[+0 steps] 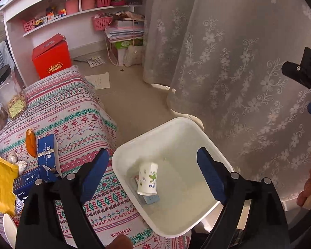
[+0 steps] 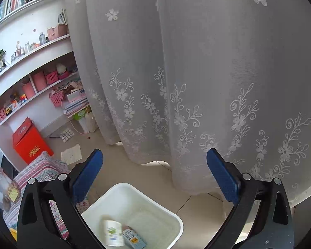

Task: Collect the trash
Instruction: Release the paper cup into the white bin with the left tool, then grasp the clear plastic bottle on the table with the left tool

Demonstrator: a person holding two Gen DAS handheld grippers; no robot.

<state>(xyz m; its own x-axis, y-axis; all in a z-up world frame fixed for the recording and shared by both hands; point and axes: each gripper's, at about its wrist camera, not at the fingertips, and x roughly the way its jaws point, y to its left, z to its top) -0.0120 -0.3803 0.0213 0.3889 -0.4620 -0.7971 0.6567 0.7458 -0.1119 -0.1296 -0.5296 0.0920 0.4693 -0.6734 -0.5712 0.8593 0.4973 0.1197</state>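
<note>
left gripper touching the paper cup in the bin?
Apart. Left wrist view: left gripper jaws stand open, empty, above the white bin; paper cup lies inside.

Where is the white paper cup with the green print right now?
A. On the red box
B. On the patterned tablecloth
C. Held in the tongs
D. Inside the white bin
D: the paper cup lies on its side at the bottom of the white bin, over a small blue packet.

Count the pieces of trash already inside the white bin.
2 visible. A paper cup lies on its side on the floor of the white bin, and a small blue packet sits partly under its mouth end. More could be hidden beneath the cup.
</note>
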